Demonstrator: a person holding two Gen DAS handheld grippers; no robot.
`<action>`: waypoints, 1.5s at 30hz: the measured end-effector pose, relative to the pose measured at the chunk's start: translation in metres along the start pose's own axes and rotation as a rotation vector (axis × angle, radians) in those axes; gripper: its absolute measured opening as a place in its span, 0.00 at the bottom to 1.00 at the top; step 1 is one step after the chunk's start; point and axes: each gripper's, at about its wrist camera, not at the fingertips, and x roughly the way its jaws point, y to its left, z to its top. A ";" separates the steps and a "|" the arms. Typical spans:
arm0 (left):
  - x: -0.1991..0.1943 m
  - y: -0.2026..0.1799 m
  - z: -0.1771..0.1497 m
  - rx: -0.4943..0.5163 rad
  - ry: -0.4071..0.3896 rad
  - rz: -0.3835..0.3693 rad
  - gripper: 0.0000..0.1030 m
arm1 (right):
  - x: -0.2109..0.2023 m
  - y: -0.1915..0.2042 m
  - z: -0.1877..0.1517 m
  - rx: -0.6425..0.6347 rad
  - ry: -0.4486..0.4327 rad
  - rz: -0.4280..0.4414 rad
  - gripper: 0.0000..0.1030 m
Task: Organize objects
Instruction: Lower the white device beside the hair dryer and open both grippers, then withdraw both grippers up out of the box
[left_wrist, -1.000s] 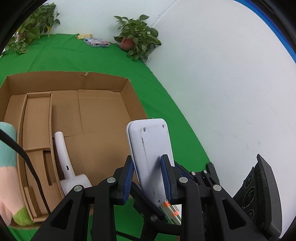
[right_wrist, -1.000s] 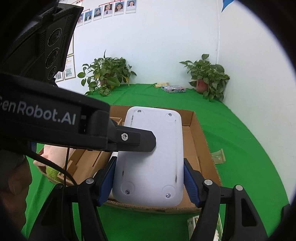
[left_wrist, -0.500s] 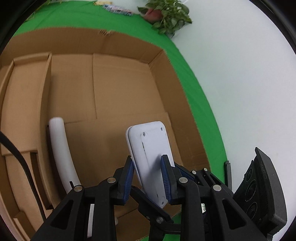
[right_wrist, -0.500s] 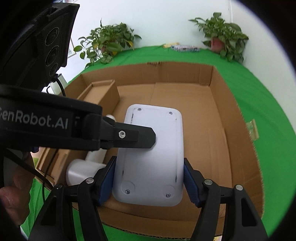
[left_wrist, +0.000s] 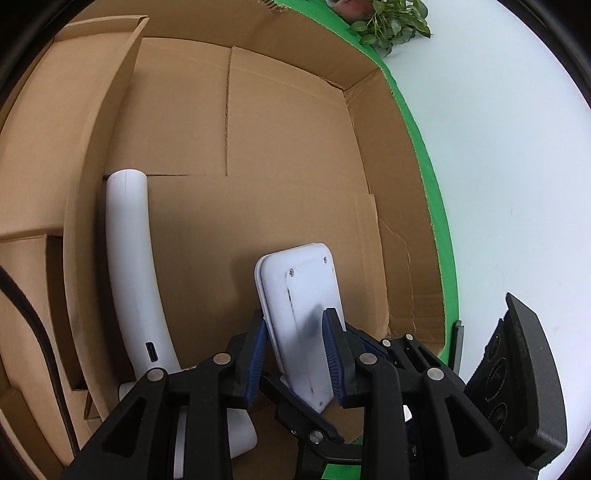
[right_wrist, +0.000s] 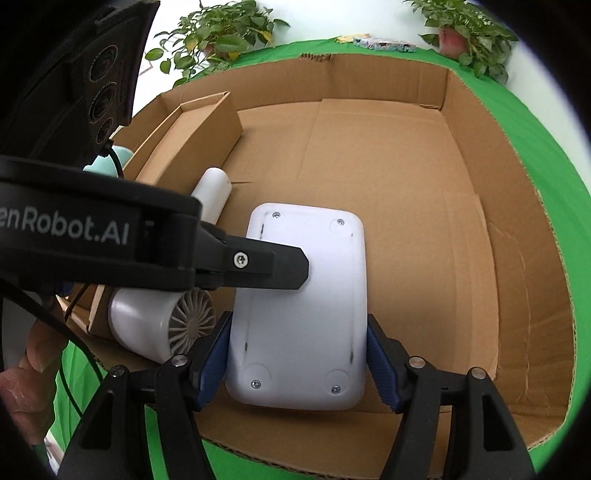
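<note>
A white flat device (left_wrist: 299, 291) (right_wrist: 303, 314) with small screws in its back sits low inside the cardboard box (left_wrist: 295, 147) (right_wrist: 406, 177), close to the near wall. My left gripper (left_wrist: 295, 325) clamps it across its thickness; its jaws are opening, with the device between them and the pads touching it. In the right wrist view the left gripper's finger (right_wrist: 273, 264) lies across the device's back. My right gripper (right_wrist: 295, 350) is shut on the device across its width, a blue pad against each long edge. Whether the device rests on the box floor is unclear.
A white hair dryer (left_wrist: 129, 266) (right_wrist: 162, 325) lies on the box floor just left of the device. A cardboard insert (left_wrist: 99, 147) (right_wrist: 207, 122) fills the box's left side. Green cloth (right_wrist: 546, 147) surrounds the box, with potted plants (right_wrist: 221, 33) behind. A person's hand (right_wrist: 22, 369) shows at the lower left.
Both grippers have come down with the white device from above the box's near edge into the box, tilting more steeply downward. The box floor now fills both views.
</note>
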 end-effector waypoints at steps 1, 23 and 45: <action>-0.002 0.000 -0.001 0.000 -0.003 -0.003 0.29 | 0.000 0.000 0.000 -0.001 0.006 0.010 0.66; -0.109 0.011 -0.066 0.093 -0.202 -0.061 0.34 | 0.000 -0.004 0.011 0.121 0.073 0.080 0.44; -0.107 0.031 -0.080 0.090 -0.331 0.098 0.34 | -0.017 0.025 0.009 0.072 0.019 -0.035 0.55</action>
